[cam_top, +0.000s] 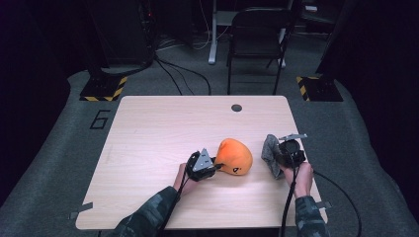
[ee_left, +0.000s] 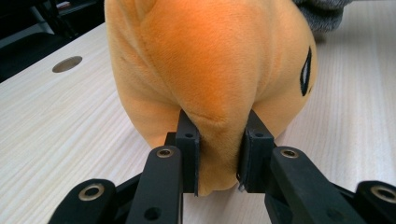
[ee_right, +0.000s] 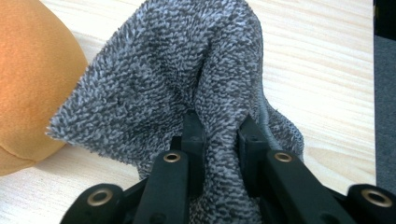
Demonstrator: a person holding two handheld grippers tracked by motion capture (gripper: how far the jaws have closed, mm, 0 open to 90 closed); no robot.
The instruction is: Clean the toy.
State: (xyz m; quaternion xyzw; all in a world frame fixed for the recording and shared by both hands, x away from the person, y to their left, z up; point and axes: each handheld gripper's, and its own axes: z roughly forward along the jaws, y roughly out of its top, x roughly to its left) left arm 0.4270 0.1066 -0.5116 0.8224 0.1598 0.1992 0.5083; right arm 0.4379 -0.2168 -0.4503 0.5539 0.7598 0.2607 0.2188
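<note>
A person sits at the near side of a light wooden table [cam_top: 148, 128] and holds one gripper in each hand, with both forearms in camouflage sleeves [cam_top: 148, 217] coming in from the bottom of the high view.

The left gripper [cam_top: 213, 167] lies low over the table, near its middle, and points to the right. Its two black jaws are closed on a fold of an orange plush toy [cam_top: 233, 156]. In the left gripper view the gripper [ee_left: 218, 154] pinches the soft fabric of the toy [ee_left: 210, 60] at its lower part, and the plush bulges out above and beside the jaws. The toy rests on the table [ee_left: 56, 130], and a dark stitched mark shows on its right side. A round hole [cam_top: 236, 107] is in the table top near the far edge.

The right gripper [cam_top: 274, 157] is just to the right of the toy, near the right edge of the table. Its jaws are clamped on a grey towel [cam_top: 270, 150], which stands up in a bunch from the gripper. In the right gripper view the gripper [ee_right: 219, 140] holds a thick fold of the towel [ee_right: 177, 70], and the looped grey fabric spreads out above the jaws. The toy [ee_right: 32, 79] shows at the left there, close beside the towel; I cannot tell if they touch.

Behind the table stands a dark chair [cam_top: 257, 39] on the grey floor
</note>
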